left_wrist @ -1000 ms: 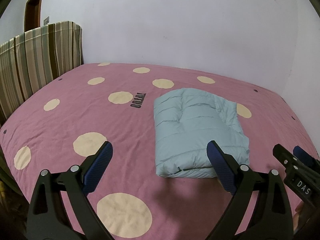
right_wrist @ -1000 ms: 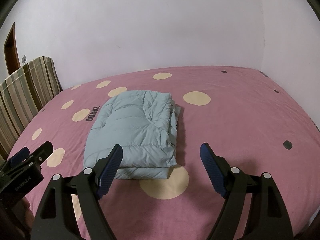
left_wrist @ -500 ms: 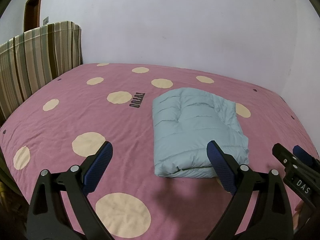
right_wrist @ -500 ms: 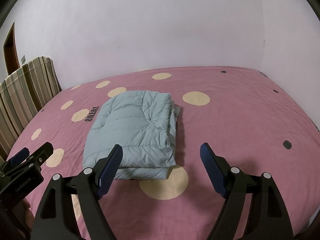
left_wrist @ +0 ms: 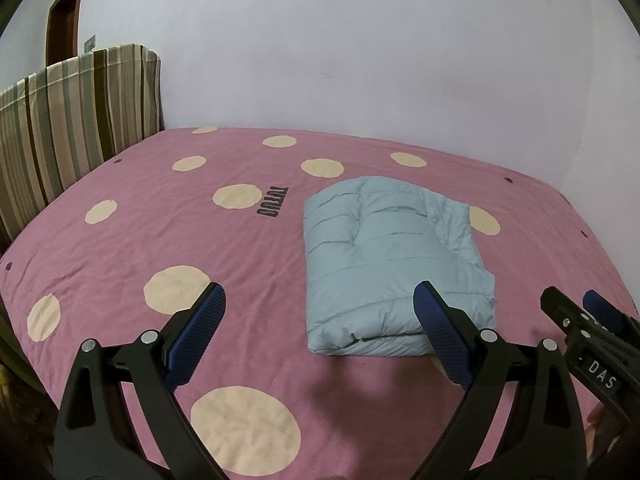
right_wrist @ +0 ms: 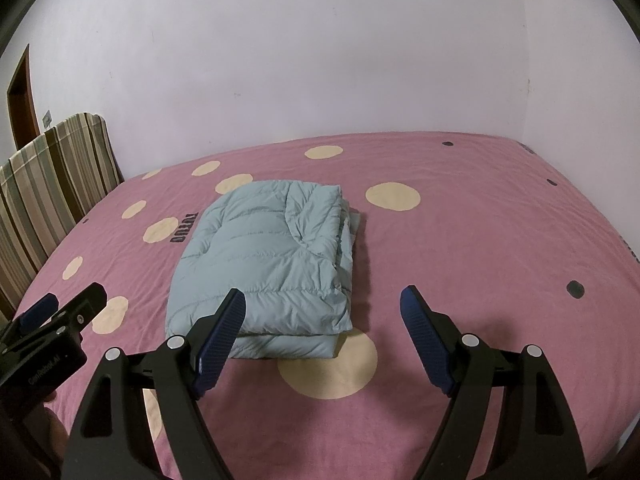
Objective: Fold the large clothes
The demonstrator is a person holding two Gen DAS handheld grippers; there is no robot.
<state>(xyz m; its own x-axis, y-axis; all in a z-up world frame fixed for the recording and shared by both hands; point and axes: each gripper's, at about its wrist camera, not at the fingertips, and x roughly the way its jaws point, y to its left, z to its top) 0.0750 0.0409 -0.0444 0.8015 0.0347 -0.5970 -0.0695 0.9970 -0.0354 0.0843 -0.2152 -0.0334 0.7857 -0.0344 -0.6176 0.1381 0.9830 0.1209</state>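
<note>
Left-wrist and right-wrist fisheye views of a bed covered with a pink sheet (left_wrist: 132, 240) printed with cream dots. A pale blue quilted jacket (left_wrist: 390, 264), folded into a thick rectangular bundle, lies flat on the sheet toward the middle of the bed, its long axis running away from the cameras. The near end shows the stacked folded layers (right_wrist: 288, 346), resting partly on a large cream dot (right_wrist: 328, 372); the right-hand long edge shows looser, rumpled layers (right_wrist: 344, 240).

The left gripper (left_wrist: 318, 336) is spread wide with nothing between its blue-padded fingers. In its own view the jacket lies ahead and to the right of its centre line; the right finger pad (left_wrist: 442, 340) overlaps the jacket's near right corner in the picture, but whether it touches the fabric cannot be told.

The right gripper (right_wrist: 322, 340) is likewise spread wide and holds nothing. In its view the jacket lies ahead and to the left; the left finger pad (right_wrist: 220, 340) overlaps the near left part of the bundle, contact again not discernible.

Each gripper appears at the edge of the other's view, the two side by side before the near end of the jacket. A striped headboard cover (left_wrist: 76, 120) stands at the left, against a plain pale wall (left_wrist: 360, 60).
</note>
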